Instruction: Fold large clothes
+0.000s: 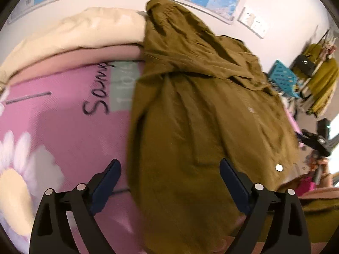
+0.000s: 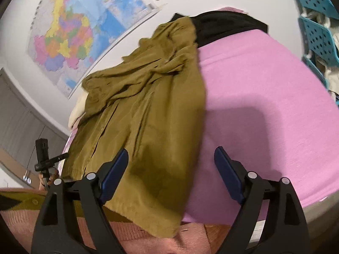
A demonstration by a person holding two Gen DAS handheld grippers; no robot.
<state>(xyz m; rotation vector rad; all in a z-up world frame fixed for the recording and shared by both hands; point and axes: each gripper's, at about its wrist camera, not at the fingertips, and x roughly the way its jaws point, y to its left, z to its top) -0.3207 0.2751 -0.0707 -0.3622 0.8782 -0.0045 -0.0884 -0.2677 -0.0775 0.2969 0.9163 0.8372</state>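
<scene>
A large olive-brown garment (image 1: 201, 110) lies rumpled along a bed covered by a pink sheet (image 1: 70, 131). It also shows in the right wrist view (image 2: 148, 114), bunched at its far end and hanging over the bed's near edge. My left gripper (image 1: 169, 180) is open and empty, hovering over the garment's near part. My right gripper (image 2: 171, 167) is open and empty above the garment's lower right edge. The right gripper (image 1: 317, 144) shows at the right of the left wrist view, and the left gripper (image 2: 45, 158) at the lower left of the right wrist view.
A cream pillow (image 1: 80, 29) lies at the head of the bed. A black garment (image 2: 226, 25) lies at the bed's far end. A map (image 2: 70, 31) hangs on the wall. Blue perforated crates (image 2: 317, 31) stand beside the bed. A pink knitted fabric (image 2: 148, 237) is below the grippers.
</scene>
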